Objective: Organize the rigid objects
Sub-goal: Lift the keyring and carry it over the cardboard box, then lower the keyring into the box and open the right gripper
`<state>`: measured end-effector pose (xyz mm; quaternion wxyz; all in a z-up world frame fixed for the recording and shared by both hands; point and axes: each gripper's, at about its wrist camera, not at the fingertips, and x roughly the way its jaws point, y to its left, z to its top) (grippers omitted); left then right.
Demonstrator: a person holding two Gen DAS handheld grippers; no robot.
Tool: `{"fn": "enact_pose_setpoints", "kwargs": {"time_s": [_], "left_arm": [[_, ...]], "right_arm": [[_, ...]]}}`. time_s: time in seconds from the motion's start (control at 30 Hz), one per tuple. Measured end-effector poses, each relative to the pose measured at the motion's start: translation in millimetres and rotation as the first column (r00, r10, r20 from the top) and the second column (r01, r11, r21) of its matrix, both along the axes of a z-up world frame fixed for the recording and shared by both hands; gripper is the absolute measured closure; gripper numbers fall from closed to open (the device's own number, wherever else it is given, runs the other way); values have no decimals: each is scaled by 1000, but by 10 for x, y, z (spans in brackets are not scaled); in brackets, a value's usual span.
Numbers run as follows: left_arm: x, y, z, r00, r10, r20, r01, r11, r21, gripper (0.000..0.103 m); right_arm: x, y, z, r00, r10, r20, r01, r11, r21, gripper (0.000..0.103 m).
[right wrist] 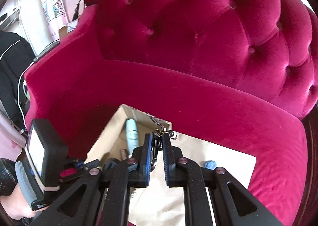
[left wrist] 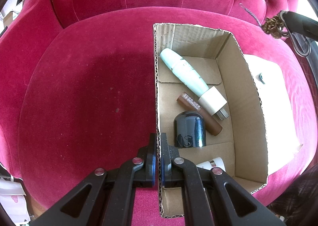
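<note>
An open cardboard box (left wrist: 246, 91) sits on a crimson velvet armchair seat (left wrist: 89, 87). My left gripper (left wrist: 158, 140) is shut on the box's left wall. Inside lie a mint tube with a white cap (left wrist: 186, 71), a brown lipstick tube (left wrist: 198, 112) and a dark blue jar (left wrist: 188, 132). A white item (left wrist: 215, 163) near the front is partly hidden by my finger. My right gripper (right wrist: 157, 136) is shut on a keychain (right wrist: 156, 146) with a coiled cord (right wrist: 157, 121), held above the box's far corner (right wrist: 139, 114). In the left wrist view its bronze ornament (left wrist: 271, 25) hangs at the upper right.
A bright white sheet (right wrist: 218, 152) lies on the seat right of the box, with a small blue object (right wrist: 209, 164) on it. The tufted chair back (right wrist: 198, 33) and arms enclose the seat. A hand (right wrist: 14, 202) holds the left gripper's handle.
</note>
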<state>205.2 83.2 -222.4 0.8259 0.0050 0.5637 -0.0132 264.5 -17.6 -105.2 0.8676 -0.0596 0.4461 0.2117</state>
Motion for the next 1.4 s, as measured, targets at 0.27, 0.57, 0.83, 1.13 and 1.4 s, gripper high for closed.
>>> {"fn": "enact_pose_setpoints", "kwargs": {"time_s": [0.27, 0.57, 0.83, 1.13, 1.4], "left_arm": [[-1, -3, 0, 1000, 0, 0, 0, 1000, 1, 100], [2, -9, 2, 1000, 2, -1, -2, 1000, -1, 100], [3, 1, -5, 1000, 3, -1, -3, 1000, -2, 100], [-8, -5, -7, 1000, 3, 0, -3, 1000, -1, 100], [-2, 16, -13, 1000, 10, -1, -10, 1000, -9, 100]], "right_arm": [[-35, 226, -82, 998, 62, -21, -61, 998, 14, 94], [-99, 469, -267, 987, 149, -64, -147, 989, 33, 94], [-152, 568, -366, 979, 183, -84, -181, 983, 34, 94], [-71, 502, -365, 982, 168, -89, -164, 985, 44, 92], [39, 353, -342, 996, 75, -44, -76, 997, -11, 5]]}}
